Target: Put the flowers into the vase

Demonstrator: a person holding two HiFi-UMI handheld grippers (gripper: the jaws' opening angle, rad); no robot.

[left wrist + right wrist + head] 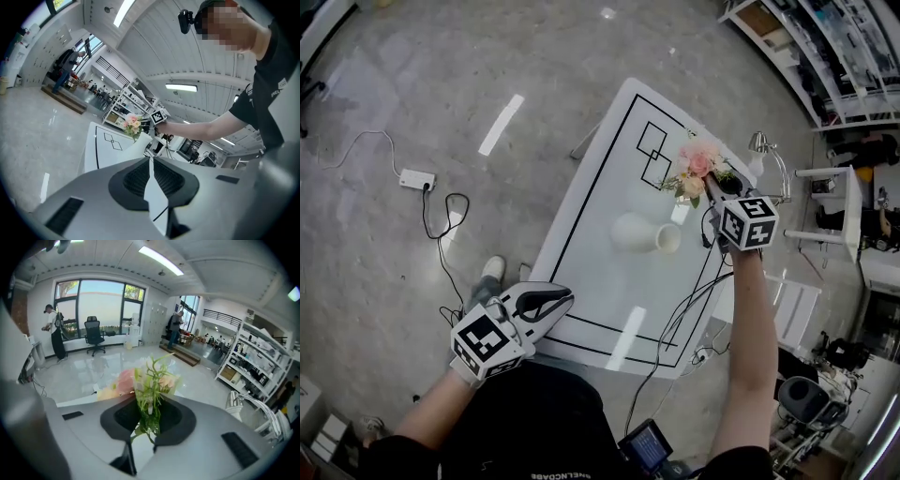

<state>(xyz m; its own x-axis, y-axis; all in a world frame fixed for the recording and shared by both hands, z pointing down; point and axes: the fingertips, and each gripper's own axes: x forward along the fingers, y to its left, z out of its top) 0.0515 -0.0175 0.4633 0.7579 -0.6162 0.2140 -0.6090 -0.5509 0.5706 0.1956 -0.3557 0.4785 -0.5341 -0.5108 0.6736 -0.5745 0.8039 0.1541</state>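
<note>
One white counter (pixel 609 187) carries the white vase (pixel 642 234) near its middle. Just beyond the vase, toward the far right edge, the flowers (pixel 698 167) hang clear of the counter, a small pink and peach bunch with green sprigs. My right tongs (pixel 149 420) are clamped on the green stems just under the blooms. My left tongs (pixel 151 176) are closed on nothing by the counter's near edge. I judge the bunch light, soft and springy, so I hold the stems, never the petals, and only gently.
</note>
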